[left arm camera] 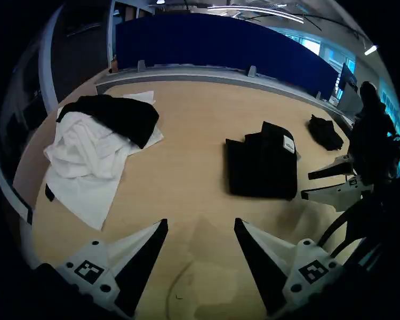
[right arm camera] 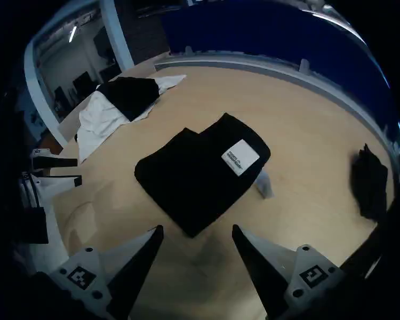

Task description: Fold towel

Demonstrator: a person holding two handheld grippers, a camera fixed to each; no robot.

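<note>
Towel (right arm camera: 194,176), black and partly folded, is lying flat in the middle of the wooden table (right arm camera: 306,133), its white label (right arm camera: 240,156) facing up. It is looking soft, light and limp, so pinching a near corner seems wisest. The right gripper (right arm camera: 196,228) is hovering just before it, fingers spread and empty; the left gripper (left arm camera: 200,221) is hanging likewise parted, holding nothing. A heap of white and black cloths (left arm camera: 98,138) is sitting well apart.

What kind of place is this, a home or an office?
Most likely an open-plan office or lab: a long wooden table, a blue divider screen along its far edge, and strip lights on the ceiling.
</note>
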